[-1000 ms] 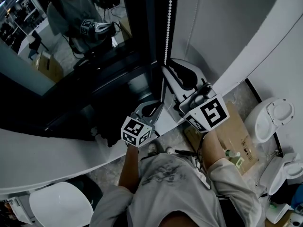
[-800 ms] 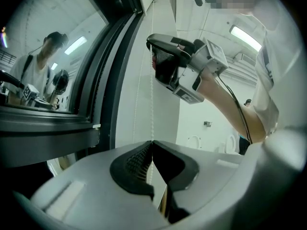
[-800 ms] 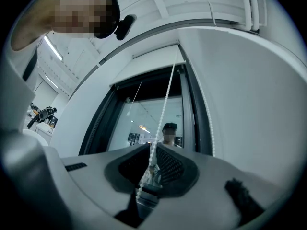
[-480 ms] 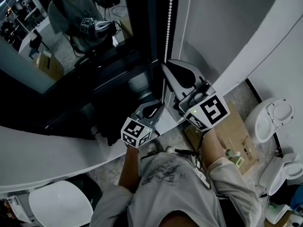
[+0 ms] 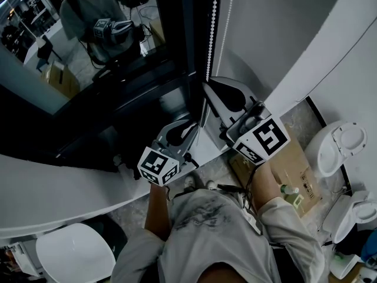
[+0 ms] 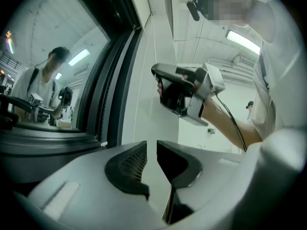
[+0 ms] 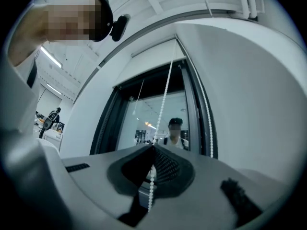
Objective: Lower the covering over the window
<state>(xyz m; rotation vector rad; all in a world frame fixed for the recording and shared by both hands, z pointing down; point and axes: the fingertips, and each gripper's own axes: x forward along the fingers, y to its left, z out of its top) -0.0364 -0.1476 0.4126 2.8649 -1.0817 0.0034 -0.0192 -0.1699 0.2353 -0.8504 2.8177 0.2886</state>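
Observation:
A white bead chain [image 5: 211,34] hangs down the right side of the dark-framed window [image 5: 88,52]. My right gripper [image 5: 206,86] is shut on this chain at its low end; in the right gripper view the beads [image 7: 163,104] run straight into the closed jaws [image 7: 152,151]. A second strand [image 7: 206,119] hangs free to the right. The covering shows as a pale roll [image 7: 153,49] at the window's top. My left gripper [image 5: 189,124] sits just below and left of the right one. Its jaws [image 6: 151,147] are opening, with nothing between them.
A white sill [image 5: 70,187] runs under the window, and a white wall [image 5: 277,34] stands to its right. On the floor lie a cardboard box [image 5: 294,170], white basins [image 5: 341,146] and a white chair [image 5: 73,255]. The glass reflects a person.
My left gripper's jaws have parted and it has dropped slightly down and left, away from the chain. The right gripper has stayed shut on the chain, almost unmoved.

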